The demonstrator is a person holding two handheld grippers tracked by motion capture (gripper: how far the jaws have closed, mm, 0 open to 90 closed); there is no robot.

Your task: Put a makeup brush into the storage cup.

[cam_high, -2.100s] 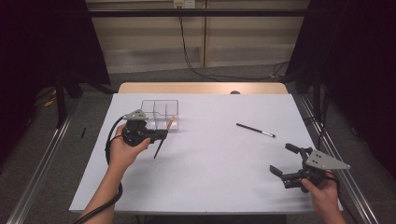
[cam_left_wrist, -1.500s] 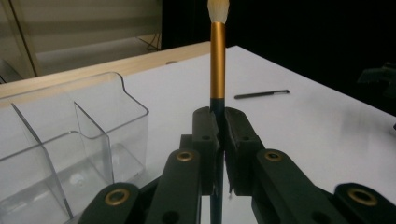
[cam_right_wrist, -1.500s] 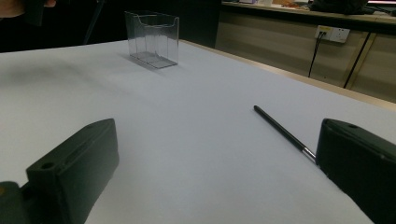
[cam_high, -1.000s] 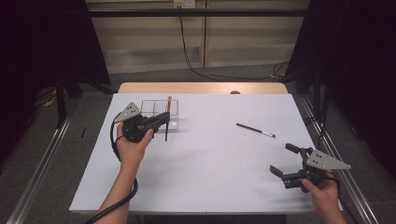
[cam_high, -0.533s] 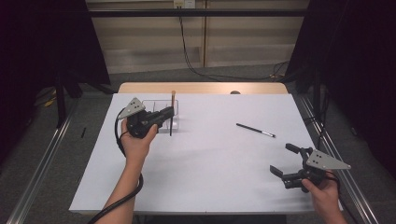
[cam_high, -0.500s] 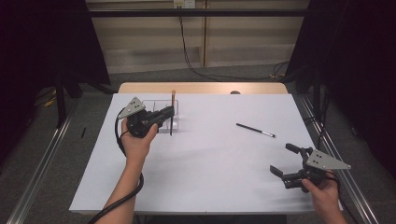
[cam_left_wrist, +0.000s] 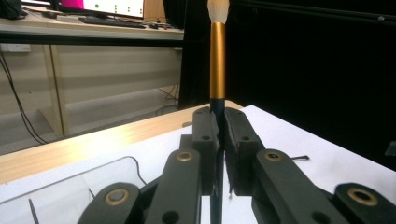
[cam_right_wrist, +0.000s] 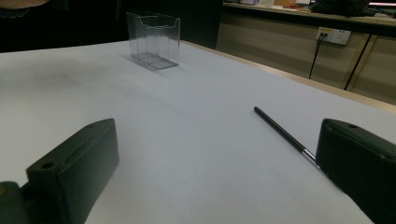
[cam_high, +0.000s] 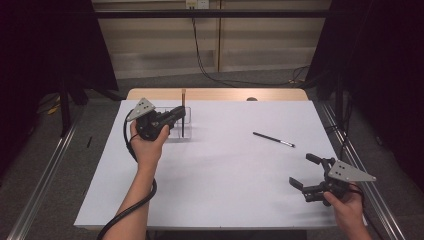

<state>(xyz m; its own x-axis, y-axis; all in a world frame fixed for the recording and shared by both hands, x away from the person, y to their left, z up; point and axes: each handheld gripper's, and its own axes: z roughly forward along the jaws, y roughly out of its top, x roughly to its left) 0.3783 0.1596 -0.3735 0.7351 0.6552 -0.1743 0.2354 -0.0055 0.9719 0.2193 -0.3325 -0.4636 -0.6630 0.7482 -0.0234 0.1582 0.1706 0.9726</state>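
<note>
I have the left gripper (cam_high: 176, 116) clamped on the brush (cam_high: 183, 112), which stands upright, tip down, just above the clear holder (cam_high: 186, 137) at its near edge. The holder's open top lies straight below, so a plain descent should seat it. My right gripper (cam_high: 309, 172) waits open, well apart from the holder, nearer the black pen (cam_high: 273, 139).

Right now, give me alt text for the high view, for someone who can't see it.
The left gripper holds a gold-banded brush upright over a clear box on the white table. The right gripper rests open near the front edge; a black pen lies between.
</note>
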